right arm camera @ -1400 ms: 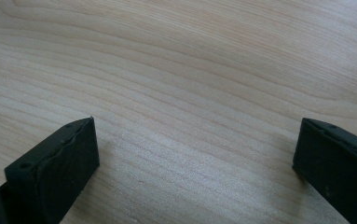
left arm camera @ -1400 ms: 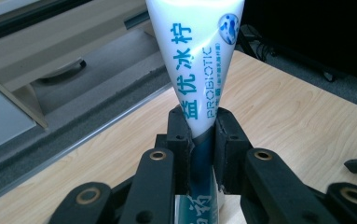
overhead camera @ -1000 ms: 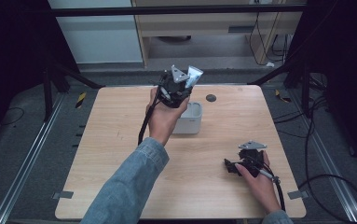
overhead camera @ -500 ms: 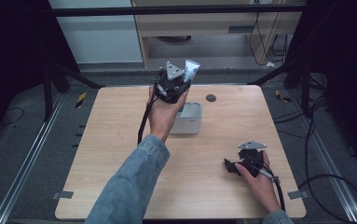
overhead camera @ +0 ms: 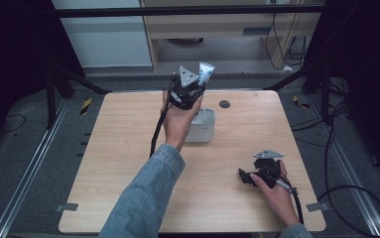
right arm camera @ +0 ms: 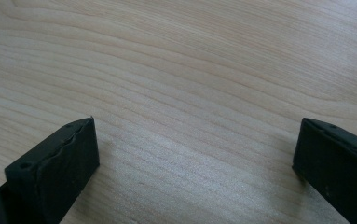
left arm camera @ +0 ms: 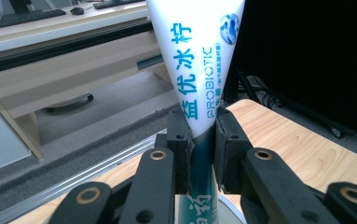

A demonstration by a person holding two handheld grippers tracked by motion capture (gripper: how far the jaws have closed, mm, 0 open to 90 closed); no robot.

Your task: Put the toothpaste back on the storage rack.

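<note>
My left gripper [overhead camera: 193, 88] is held up over the far middle of the wooden table [overhead camera: 128, 139], shut on a white toothpaste tube [overhead camera: 206, 73] with blue-green print. In the left gripper view the tube [left arm camera: 195, 60] stands upright, its dark lower part pinched between the two black pads [left arm camera: 180, 154]. Below the left hand sits a light grey square box [overhead camera: 203, 128]. My right gripper [overhead camera: 244, 177] rests low at the table's near right, held by the right hand. In the right gripper view its fingers [right arm camera: 57, 168] stand wide apart over bare wood, nothing between them.
A small dark round disc [overhead camera: 224, 104] lies on the table behind the box. Black cables [overhead camera: 156, 131] trail from both grippers. Dark frame posts [overhead camera: 53, 89] flank the table, and a cabinet [overhead camera: 217, 29] stands beyond the far edge.
The left hand has lifted the tube a little higher and farther from the box. The right hand and its gripper have stayed put.
</note>
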